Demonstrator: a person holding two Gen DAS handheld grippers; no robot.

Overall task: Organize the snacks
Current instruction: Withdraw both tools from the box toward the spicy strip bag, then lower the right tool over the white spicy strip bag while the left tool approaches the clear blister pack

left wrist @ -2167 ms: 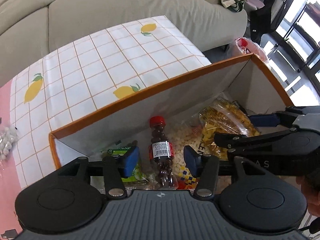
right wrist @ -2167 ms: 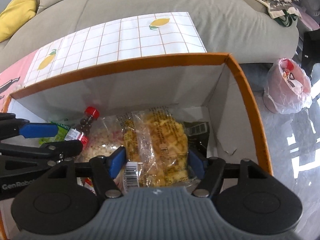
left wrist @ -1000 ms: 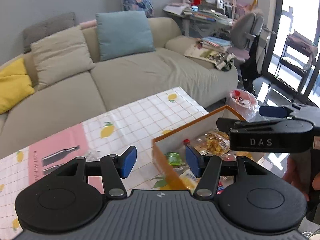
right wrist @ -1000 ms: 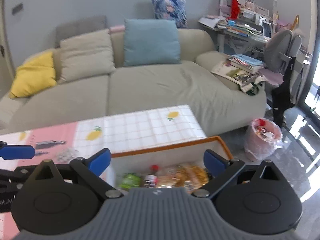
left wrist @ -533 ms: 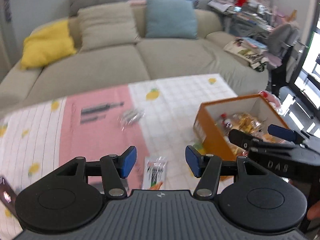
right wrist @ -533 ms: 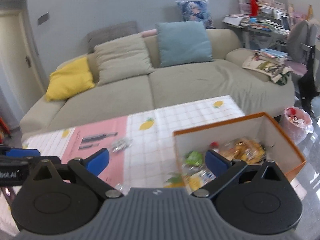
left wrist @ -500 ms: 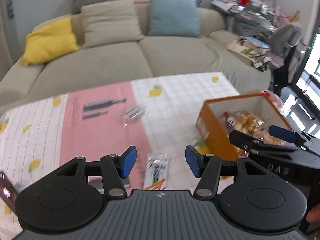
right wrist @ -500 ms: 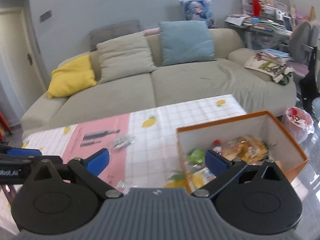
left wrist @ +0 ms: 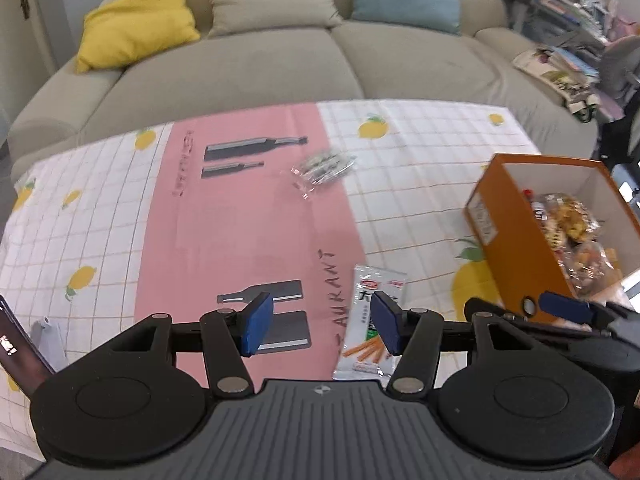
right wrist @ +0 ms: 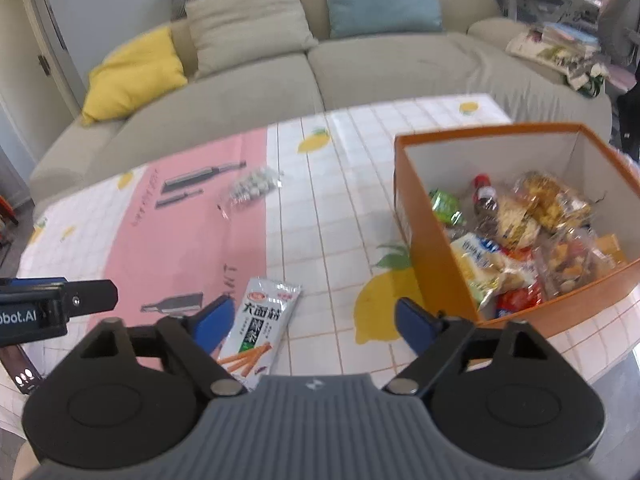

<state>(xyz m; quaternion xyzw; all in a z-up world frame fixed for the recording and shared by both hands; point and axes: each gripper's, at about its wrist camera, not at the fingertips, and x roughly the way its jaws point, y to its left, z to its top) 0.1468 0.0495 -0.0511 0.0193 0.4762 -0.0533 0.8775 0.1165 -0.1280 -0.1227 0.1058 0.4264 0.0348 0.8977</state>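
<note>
Both grippers now out of box (right wrist: 436, 264), back over tabletop (left wrist: 100, 216). My right gripper (right wrist: 308, 320) apart, empty, just narrowing; left gripper (left wrist: 320, 326) half apart, empty. Snack stick packet (right wrist: 260, 328) just ahead between them: next pick, I judge.

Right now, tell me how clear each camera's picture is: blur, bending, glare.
Left wrist view: fisheye bends the sofa and table edge; the clear snack bag is smeared, the stick-snack packet sharper. Right wrist view: same bending; the orange box and its contents look soft, the packet's print stays readable; bright window light washes out the far right edge.
</note>
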